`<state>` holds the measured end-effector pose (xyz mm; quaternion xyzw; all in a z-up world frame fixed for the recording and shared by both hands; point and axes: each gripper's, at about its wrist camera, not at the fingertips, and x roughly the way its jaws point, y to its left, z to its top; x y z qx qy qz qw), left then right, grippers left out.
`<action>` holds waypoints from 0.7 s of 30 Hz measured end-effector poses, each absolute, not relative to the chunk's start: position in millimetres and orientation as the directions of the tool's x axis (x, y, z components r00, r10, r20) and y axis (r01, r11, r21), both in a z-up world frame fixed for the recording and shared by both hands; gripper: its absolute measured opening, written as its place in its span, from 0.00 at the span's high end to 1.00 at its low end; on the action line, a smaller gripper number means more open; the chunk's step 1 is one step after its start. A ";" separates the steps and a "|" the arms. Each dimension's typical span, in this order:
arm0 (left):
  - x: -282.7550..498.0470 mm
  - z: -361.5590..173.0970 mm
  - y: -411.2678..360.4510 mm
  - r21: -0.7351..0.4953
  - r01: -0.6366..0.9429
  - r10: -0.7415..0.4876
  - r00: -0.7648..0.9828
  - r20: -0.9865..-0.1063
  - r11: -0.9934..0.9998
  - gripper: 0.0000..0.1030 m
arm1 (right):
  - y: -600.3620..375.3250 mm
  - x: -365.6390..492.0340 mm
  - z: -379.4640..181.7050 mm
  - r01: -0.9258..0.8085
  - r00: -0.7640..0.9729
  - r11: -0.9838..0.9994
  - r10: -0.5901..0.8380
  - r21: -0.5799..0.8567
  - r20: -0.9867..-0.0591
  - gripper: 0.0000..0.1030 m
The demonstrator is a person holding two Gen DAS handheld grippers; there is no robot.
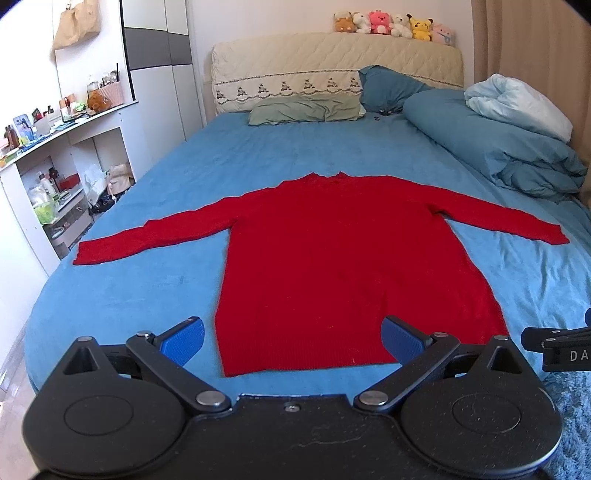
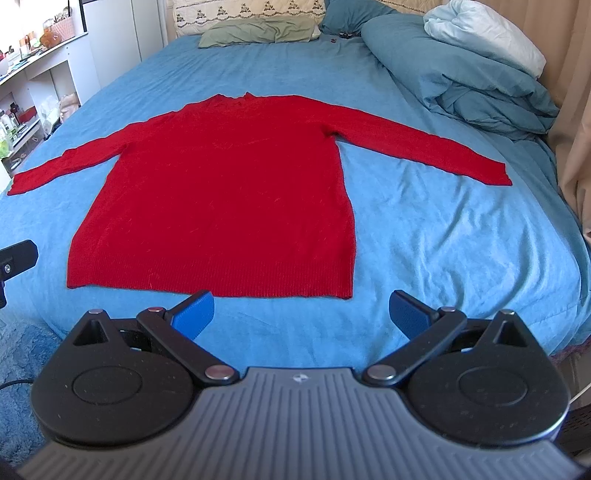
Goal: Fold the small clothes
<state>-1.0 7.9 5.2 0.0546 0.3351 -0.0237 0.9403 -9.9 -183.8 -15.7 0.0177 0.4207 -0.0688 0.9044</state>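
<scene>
A red long-sleeved sweater (image 1: 332, 258) lies flat on the blue bed sheet (image 1: 166, 184), both sleeves spread out sideways, collar toward the headboard and hem toward me. My left gripper (image 1: 291, 341) hovers open at the hem, its blue pads (image 1: 183, 341) wide apart and holding nothing. In the right wrist view the same sweater (image 2: 221, 195) fills the middle of the bed (image 2: 424, 229). My right gripper (image 2: 303, 314) is open just short of the hem's right half, empty. Each view catches a black bit of the other gripper at its edge.
A rolled blue duvet (image 1: 498, 144) with a white blanket sits at the bed's right side. Pillows (image 1: 306, 109) lie by the padded headboard, plush toys (image 1: 391, 24) on top. White shelves (image 1: 55, 155) crowded with small items stand left of the bed. A blue rug (image 1: 572, 413) covers the floor.
</scene>
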 end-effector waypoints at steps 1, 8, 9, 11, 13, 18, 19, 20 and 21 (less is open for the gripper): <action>-0.9 5.3 7.2 0.088 0.080 -0.007 0.775 -0.632 0.993 0.00 | -183.6 -9.7 -16.0 0.139 0.635 0.990 -0.110 -0.027 -0.764 0.00; -2.4 6.5 9.4 0.070 0.066 -0.008 0.780 -0.625 0.995 0.00 | -184.0 -9.9 -16.9 0.134 0.637 0.991 -0.101 -0.020 -0.764 0.00; -2.4 7.0 9.8 0.068 0.064 -0.007 0.781 -0.625 0.996 0.00 | -184.6 -10.3 -16.6 0.135 0.637 0.991 -0.100 -0.017 -0.764 0.00; -2.8 7.4 10.3 0.070 0.061 -0.004 0.782 -0.623 0.996 0.00 | -184.6 -10.1 -16.4 0.135 0.638 0.991 -0.100 -0.017 -0.764 0.00; -3.8 7.0 10.5 0.073 0.059 0.000 0.783 -0.622 0.996 0.00 | -184.7 -9.9 -16.1 0.133 0.637 0.991 -0.099 -0.018 -0.764 0.00; -4.2 7.1 10.3 0.072 0.056 0.001 0.780 -0.626 0.996 0.00 | -184.7 -10.2 -16.5 0.133 0.638 0.991 -0.098 -0.017 -0.764 0.00; -4.3 7.0 10.1 0.074 0.056 0.003 0.779 -0.627 0.996 0.00 | -184.7 -10.1 -16.5 0.132 0.637 0.991 -0.098 -0.016 -0.764 0.00; -4.0 7.6 9.7 0.076 0.056 0.004 0.779 -0.627 0.996 0.00 | -184.6 -10.1 -16.7 0.132 0.638 0.991 -0.098 -0.017 -0.764 0.00; -3.7 8.0 9.5 0.079 0.055 0.006 0.779 -0.626 0.995 0.00 | -184.6 -10.0 -16.6 0.132 0.638 0.991 -0.098 -0.017 -0.764 0.00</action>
